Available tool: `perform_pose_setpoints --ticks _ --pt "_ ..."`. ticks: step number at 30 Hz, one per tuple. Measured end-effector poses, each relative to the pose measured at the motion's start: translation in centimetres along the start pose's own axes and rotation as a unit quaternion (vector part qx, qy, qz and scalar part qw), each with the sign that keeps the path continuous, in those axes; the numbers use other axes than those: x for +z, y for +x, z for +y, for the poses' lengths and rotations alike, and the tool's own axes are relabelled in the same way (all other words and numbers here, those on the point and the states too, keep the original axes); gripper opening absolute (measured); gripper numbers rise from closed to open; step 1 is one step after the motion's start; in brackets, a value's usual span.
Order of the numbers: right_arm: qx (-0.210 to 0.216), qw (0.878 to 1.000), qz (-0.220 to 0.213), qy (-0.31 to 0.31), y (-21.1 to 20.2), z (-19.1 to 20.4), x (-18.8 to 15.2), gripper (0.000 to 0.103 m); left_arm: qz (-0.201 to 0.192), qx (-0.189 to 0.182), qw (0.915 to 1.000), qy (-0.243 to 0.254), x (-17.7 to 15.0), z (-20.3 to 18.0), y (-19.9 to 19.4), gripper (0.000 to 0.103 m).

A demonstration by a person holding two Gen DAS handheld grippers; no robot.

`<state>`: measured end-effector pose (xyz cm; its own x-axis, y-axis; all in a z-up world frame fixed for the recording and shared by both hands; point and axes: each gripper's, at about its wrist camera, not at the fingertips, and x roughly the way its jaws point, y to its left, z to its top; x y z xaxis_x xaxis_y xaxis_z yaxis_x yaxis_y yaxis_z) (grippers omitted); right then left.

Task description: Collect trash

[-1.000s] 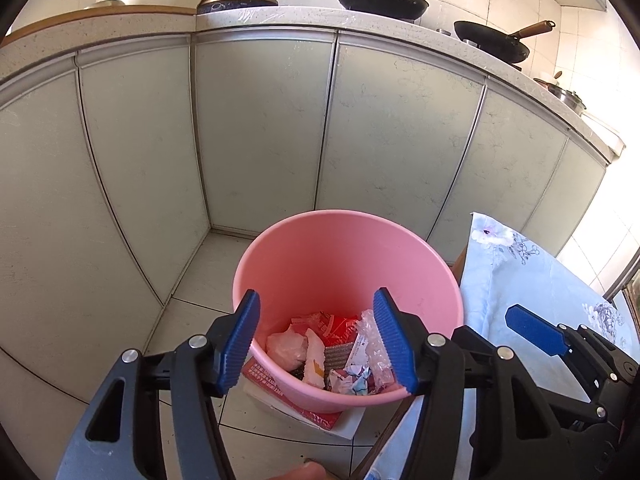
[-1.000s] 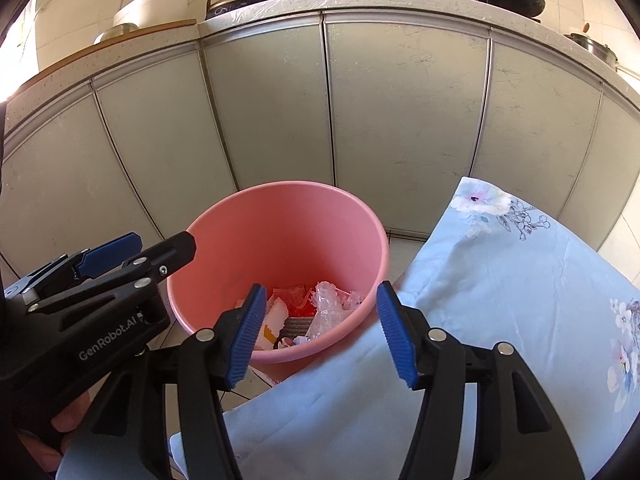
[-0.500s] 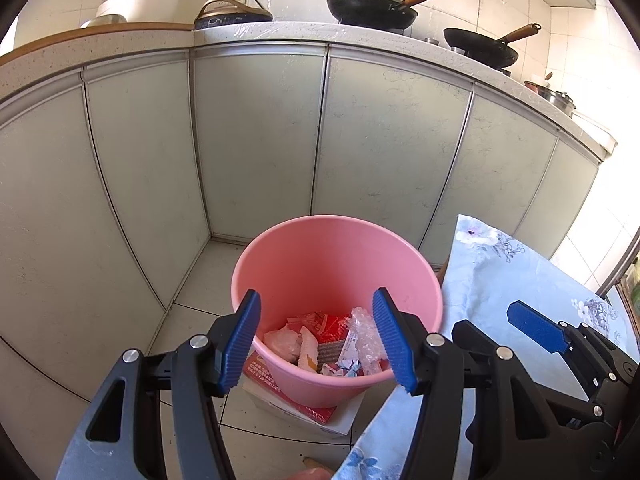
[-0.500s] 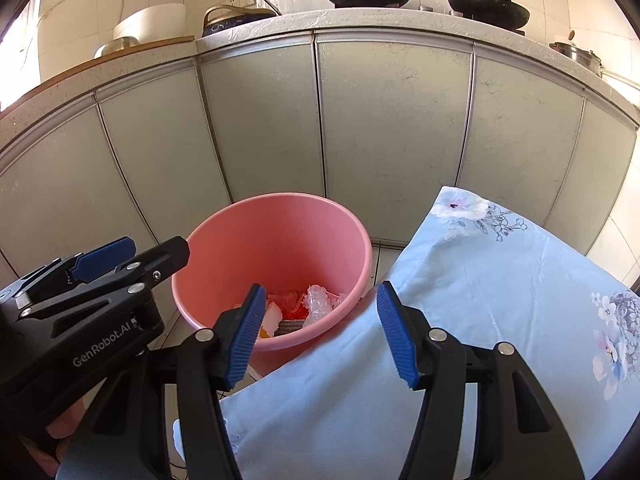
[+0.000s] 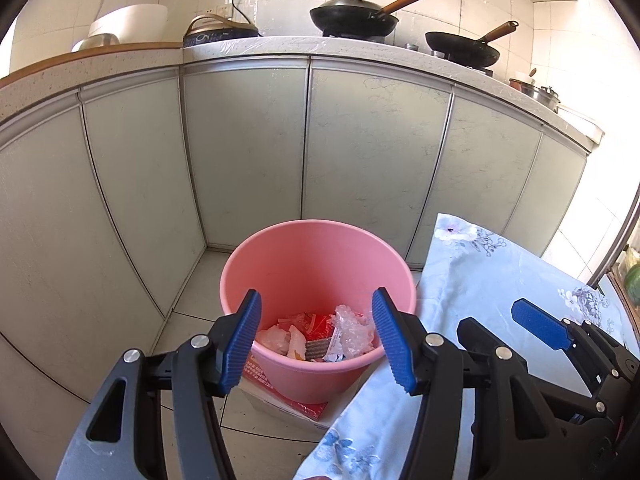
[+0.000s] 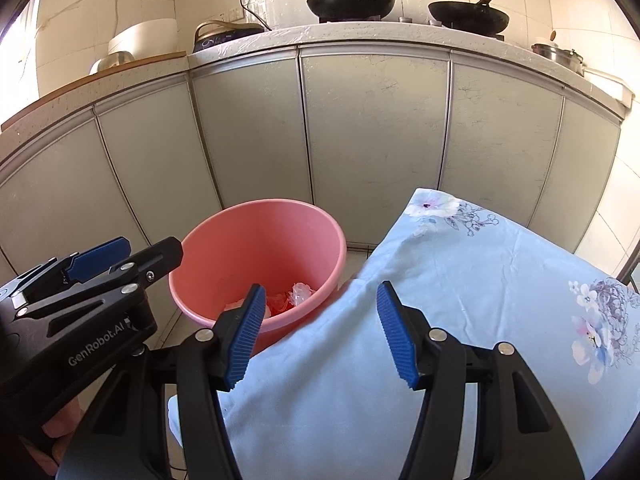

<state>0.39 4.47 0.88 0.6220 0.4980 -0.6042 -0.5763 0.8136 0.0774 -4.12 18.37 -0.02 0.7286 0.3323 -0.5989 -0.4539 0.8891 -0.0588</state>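
Observation:
A pink bucket (image 5: 316, 252) stands on the floor by the cabinets, with trash (image 5: 320, 336) in its bottom: red wrappers, white scraps and crumpled clear plastic. It also shows in the right wrist view (image 6: 260, 240). My left gripper (image 5: 316, 340) is open and empty, above and in front of the bucket. My right gripper (image 6: 320, 336) is open and empty over the corner of the table, to the right of the bucket. Each gripper shows in the other's view: the right one (image 5: 532, 336) and the left one (image 6: 104, 260).
A table with a light blue floral cloth (image 6: 460, 280) lies right of the bucket. Grey-green cabinet doors (image 5: 248, 144) curve behind it. The counter holds two black pans (image 5: 352, 16), a cooker and a white bowl. A red-and-white box (image 5: 296, 404) lies under the bucket.
Both grippers have pulled back and up from the bucket, which looks smaller and lower now. More of the counter and the tablecloth shows. Both stay open.

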Motion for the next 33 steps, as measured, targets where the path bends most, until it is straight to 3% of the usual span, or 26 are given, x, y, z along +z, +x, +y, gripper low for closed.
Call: perform_pose_setpoints --ticks 33 --pt "-0.013 1.000 -0.018 0.014 -3.6 -1.6 -0.5 0.058 -0.016 -0.017 0.9994 0.027 -0.3 -2.0 -2.9 0.057"
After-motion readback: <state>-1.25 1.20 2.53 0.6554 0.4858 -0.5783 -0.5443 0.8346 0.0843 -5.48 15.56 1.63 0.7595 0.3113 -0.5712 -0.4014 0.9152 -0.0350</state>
